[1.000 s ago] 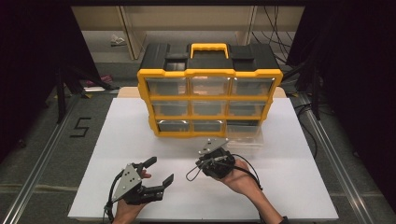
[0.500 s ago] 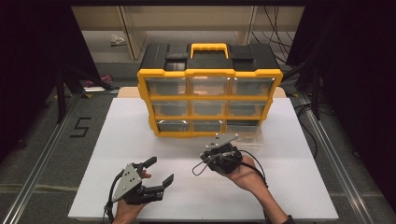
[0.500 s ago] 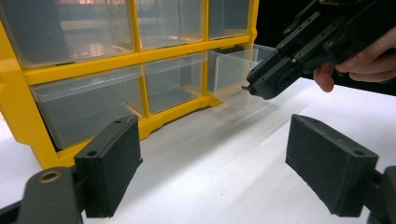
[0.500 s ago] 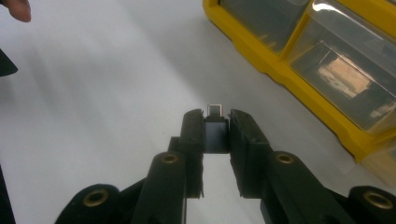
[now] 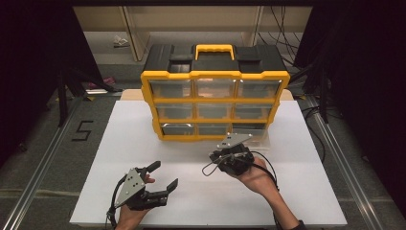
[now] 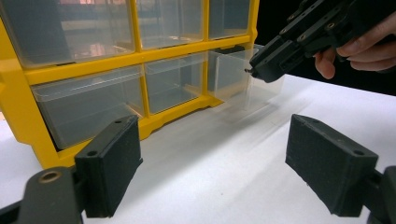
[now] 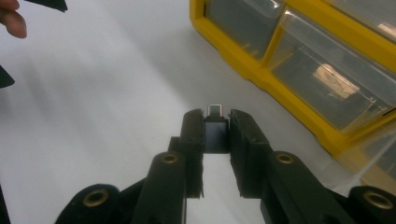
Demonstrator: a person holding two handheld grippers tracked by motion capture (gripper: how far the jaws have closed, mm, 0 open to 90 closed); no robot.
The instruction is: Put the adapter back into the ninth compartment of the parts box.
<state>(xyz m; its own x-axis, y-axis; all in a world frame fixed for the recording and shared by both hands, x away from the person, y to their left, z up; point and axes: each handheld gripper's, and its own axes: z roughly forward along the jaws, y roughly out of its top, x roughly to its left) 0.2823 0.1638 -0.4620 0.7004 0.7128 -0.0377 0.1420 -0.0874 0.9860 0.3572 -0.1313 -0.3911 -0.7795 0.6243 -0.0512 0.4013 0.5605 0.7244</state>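
While the yellow plastic drawer organiser point(image 5: 215, 103) stood mid-table in the high view, the right gripper point(image 5: 233, 156) hovered by its pulled-out clear bottom drawer point(image 5: 253, 133). The left gripper point(image 6: 215, 168) gaped, unladen. Right gripper view: jaws clenched a small dark, perhaps metal-tipped block point(image 7: 215, 132); it should centre over the drawer before releasing.

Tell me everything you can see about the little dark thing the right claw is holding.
The small dark block looks smooth, perhaps plastic, with a thin metal tab or loop at its far end. It sits upright, clamped between the right claw's two pads, above the white table near the yellow drawer organizer. What it is stays unclear.
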